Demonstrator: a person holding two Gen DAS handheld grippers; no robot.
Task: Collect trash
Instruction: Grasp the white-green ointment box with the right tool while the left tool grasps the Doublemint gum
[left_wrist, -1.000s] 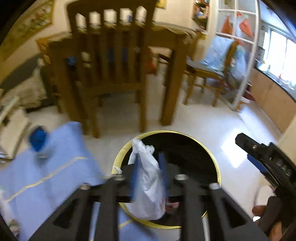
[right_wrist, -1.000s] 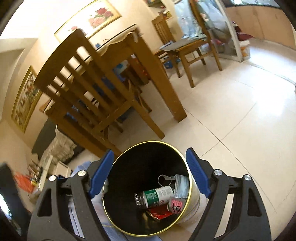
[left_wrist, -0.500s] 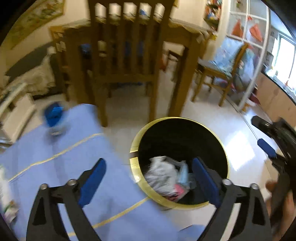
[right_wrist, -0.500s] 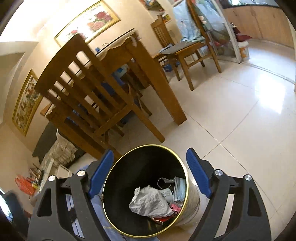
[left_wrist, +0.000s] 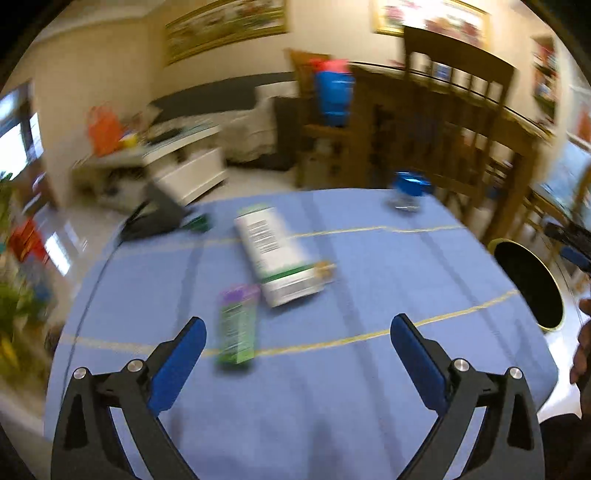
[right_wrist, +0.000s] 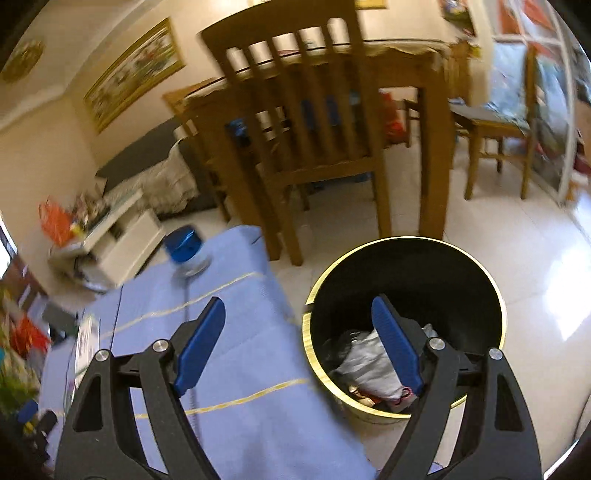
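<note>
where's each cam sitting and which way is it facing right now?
Left wrist: on the left gripper, angled down over the blue table with a white carton and green box; open jaws and a hand edge at right show.
Right wrist: on the right gripper, angled down at the table edge and bin; open jaws show.
Shared: table, bin, blue-lidded jar.

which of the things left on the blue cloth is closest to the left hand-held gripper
The small green and purple packet, lying just ahead of the left hand-held gripper. The white carton lies farther back, the blue-lidded jar farthest.
</note>
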